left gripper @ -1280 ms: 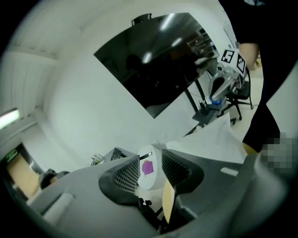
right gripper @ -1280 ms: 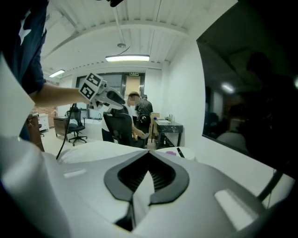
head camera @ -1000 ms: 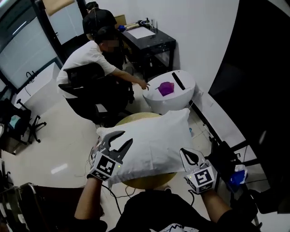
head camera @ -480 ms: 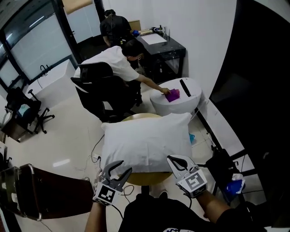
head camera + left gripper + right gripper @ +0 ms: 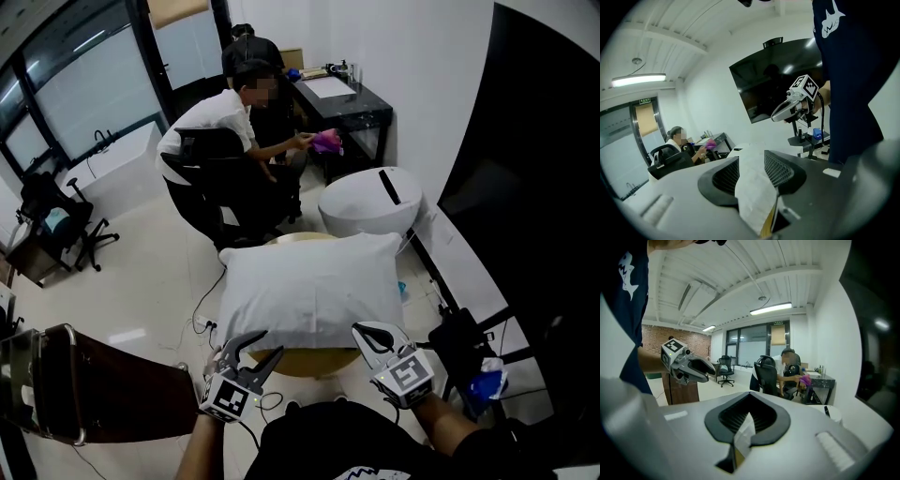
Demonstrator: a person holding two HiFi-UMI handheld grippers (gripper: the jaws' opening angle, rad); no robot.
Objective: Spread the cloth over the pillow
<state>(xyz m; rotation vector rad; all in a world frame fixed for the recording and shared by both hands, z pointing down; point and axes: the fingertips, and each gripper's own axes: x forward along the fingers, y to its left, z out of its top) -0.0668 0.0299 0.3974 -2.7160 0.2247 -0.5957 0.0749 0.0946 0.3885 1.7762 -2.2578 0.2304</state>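
on the round tan table [image 5: 314, 362] at centre lies the pillow [image 5: 309, 289], a plump white rectangle with soft rounded corners, lightly creased, overhanging the table's rim on most sides. white cloth [image 5: 753, 186] and pillow are the same colour; from the head view i cannot separate one from the other. left gripper [image 5: 269, 343], at the pillow's near left corner: grey tapered jaws stand partly apart, with a crumpled fold of the cloth between them touching both black ribbed pads. right gripper [image 5: 364, 332], at the near right corner: jaws together, pinching a thin sliver of the same white fabric. each carries a cube with square black-and-white markers. beyond the table stands a smooth white drum-shaped unit [image 5: 370, 204] with a black slot on its top. further back a seated person [image 5: 220, 131] in a white shirt, on a black office chair [image 5: 211, 183], holds a purple item [image 5: 326, 142] beside a glossy black desk [image 5: 349, 105]. floor [image 5: 141, 272] is pale and glossy.
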